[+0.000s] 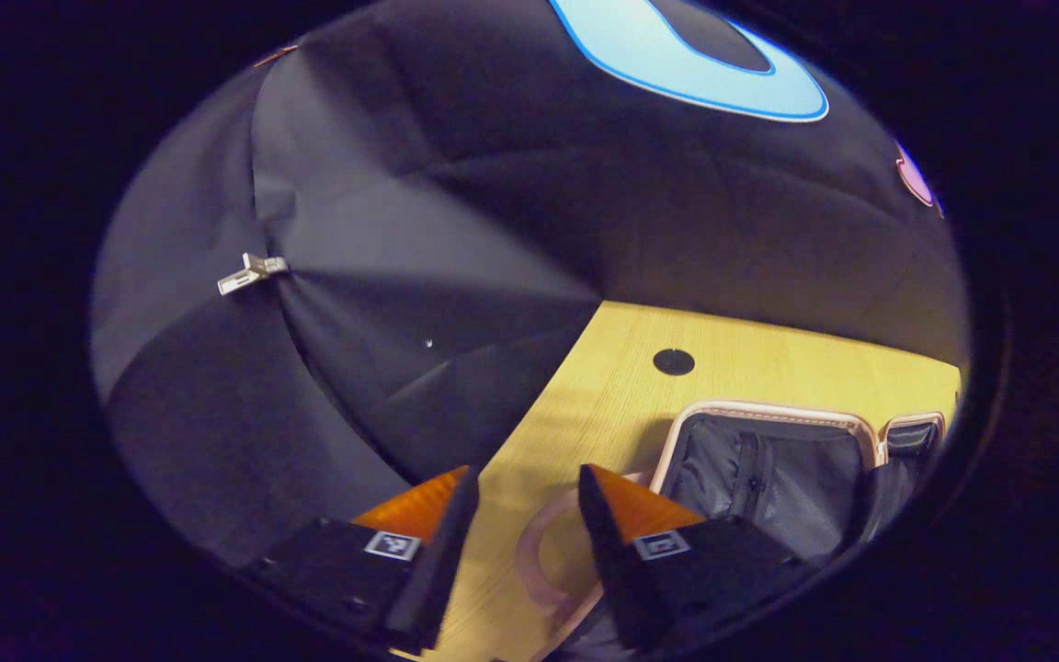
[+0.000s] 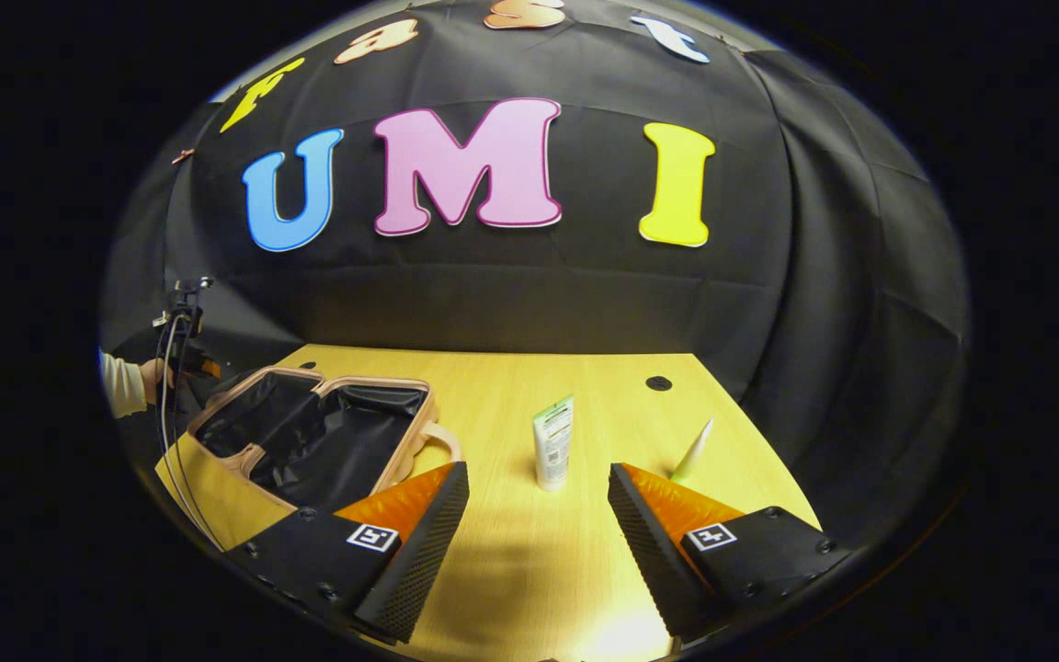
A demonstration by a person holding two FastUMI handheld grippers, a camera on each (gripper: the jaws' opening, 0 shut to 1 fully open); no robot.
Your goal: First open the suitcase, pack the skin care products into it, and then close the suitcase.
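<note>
Two grippers, both with fingers spread and nothing between them. Suitcase (image 2: 313, 432) lies open flat on the wooden table (image 2: 511, 552), pink rim, black lining showing in both halves, toward the table's left in the right gripper view. Right gripper (image 2: 539, 515) hangs over the table's near edge; white tube with green label (image 2: 552, 443) stands upright ahead of it, near the suitcase but apart from it. Second, paler tapered tube (image 2: 693, 450) sits just past the right finger, tip up. Left gripper (image 1: 520, 515) hovers over the table beside the suitcase's pink handle (image 1: 539, 561), open lining just right of it. Person's hand (image 2: 154, 375) visible far left behind the suitcase, cables hanging below
</note>
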